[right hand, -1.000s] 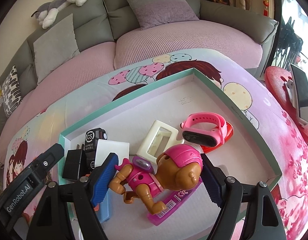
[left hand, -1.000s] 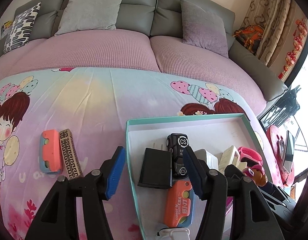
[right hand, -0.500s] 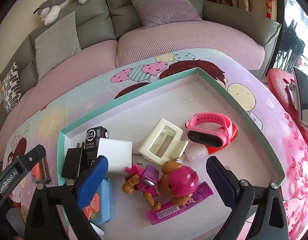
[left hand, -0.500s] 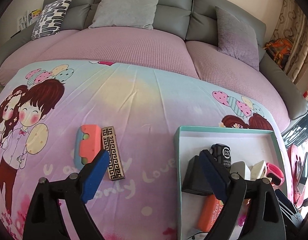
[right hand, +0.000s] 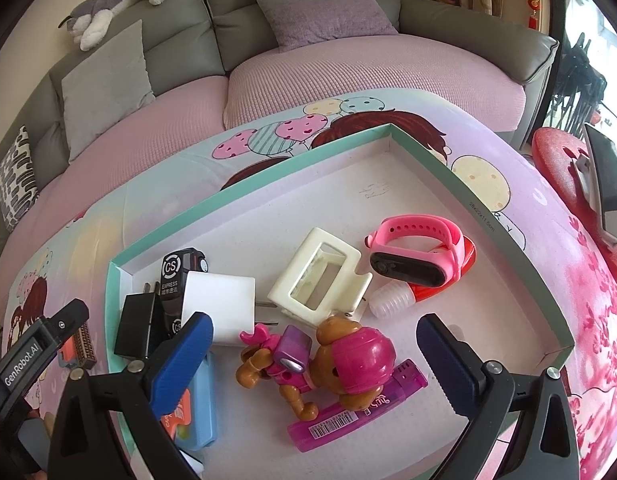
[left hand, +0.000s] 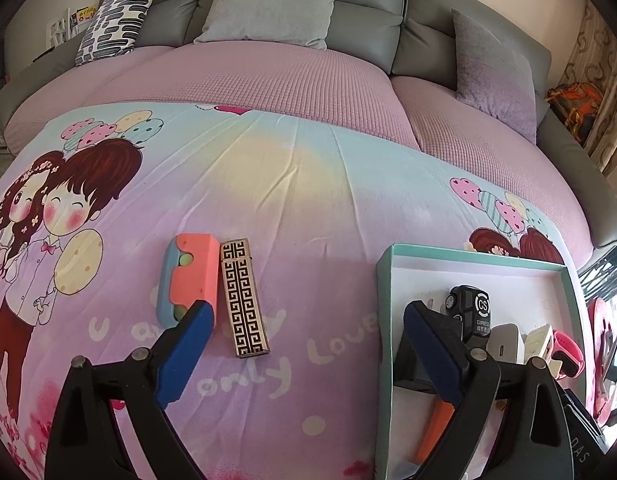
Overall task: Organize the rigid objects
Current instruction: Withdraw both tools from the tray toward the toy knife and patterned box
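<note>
Box (right hand: pixel 488 224) collects sorted items; toy dog (right hand: pixel 340 364) lies released inside, between right gripper (right hand: pixel 316 356) jaws spread wide. Left gripper (left hand: pixel 304 344), opening and empty, faces lighter (left hand: pixel 244 298) outside on the bed.

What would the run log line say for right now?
left gripper: opening, empty, near patterned lighter | right gripper: open over dog toy | box: part filled
</note>
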`<state>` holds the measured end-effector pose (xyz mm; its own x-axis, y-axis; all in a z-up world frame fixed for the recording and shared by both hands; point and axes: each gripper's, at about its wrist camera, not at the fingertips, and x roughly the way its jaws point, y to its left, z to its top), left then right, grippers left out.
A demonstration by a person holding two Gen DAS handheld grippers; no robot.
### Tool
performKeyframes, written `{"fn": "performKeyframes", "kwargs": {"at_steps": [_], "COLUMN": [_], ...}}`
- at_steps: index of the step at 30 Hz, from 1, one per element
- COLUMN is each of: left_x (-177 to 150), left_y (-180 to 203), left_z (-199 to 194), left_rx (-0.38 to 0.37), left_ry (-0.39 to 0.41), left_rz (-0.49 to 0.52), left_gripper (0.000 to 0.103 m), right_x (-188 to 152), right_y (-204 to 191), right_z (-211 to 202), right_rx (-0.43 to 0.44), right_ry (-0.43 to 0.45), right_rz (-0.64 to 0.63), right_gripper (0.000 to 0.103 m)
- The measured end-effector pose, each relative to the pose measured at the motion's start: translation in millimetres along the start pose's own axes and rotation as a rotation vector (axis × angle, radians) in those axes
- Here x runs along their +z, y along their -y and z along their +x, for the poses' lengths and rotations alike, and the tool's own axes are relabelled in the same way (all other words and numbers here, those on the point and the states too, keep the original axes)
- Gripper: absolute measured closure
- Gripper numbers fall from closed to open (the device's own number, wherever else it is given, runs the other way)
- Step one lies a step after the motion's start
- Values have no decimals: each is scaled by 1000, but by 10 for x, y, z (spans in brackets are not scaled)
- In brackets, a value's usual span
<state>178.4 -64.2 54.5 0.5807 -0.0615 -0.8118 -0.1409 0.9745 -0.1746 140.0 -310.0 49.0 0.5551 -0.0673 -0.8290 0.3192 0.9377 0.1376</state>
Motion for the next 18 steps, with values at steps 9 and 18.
{"fn": "performKeyframes", "kwargs": {"at_steps": [9, 18], "left_x": [33, 139], "left_y": [-122, -566], "left_z": [-1, -139], "left_rx": [-16, 10], "left_ry": [-14, 33], "left_rz": [-25, -103], "left_gripper": [7, 7], "right_x": [-12, -35], "right_y": [-89, -291], "right_z": [-40, -106], "right_rx": [22, 38], "right_ry": [18, 60], "right_rz": [-19, -77], "right_gripper": [0, 0]}}
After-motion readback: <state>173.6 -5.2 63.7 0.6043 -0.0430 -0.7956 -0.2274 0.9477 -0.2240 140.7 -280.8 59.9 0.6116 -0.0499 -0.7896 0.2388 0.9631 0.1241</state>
